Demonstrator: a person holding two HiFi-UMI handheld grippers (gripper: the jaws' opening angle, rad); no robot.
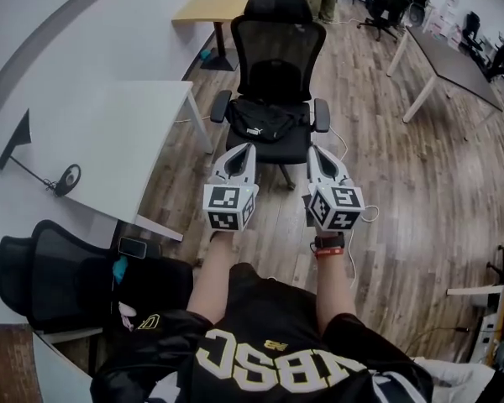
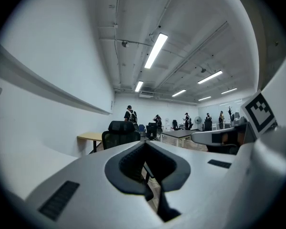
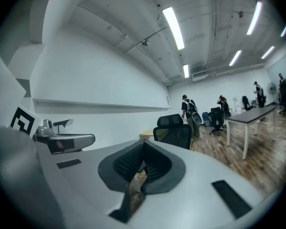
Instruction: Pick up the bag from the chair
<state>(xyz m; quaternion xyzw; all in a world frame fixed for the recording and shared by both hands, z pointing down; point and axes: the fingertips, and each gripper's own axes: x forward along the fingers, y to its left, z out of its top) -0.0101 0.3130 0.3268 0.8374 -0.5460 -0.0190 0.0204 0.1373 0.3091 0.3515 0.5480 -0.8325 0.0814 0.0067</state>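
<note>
A black bag (image 1: 267, 119) with a small white logo lies on the seat of a black mesh office chair (image 1: 280, 53) straight ahead. My left gripper (image 1: 239, 151) and right gripper (image 1: 316, 153) are held side by side, level, just short of the seat's front edge. Both are shut with nothing between the jaws. In the left gripper view the chair back (image 2: 120, 133) shows above the closed jaws; the bag is hidden there. The right gripper view shows the chair back (image 3: 175, 130) too, with no bag in sight.
A white table (image 1: 109, 141) stands left of the chair, with a phone (image 1: 133, 248) near its corner and a small lamp (image 1: 65, 179). A second black chair (image 1: 50, 280) sits at lower left. A wooden desk (image 1: 212, 8) and long grey table (image 1: 454, 57) stand farther back. A white cable (image 1: 363, 217) lies on the floor.
</note>
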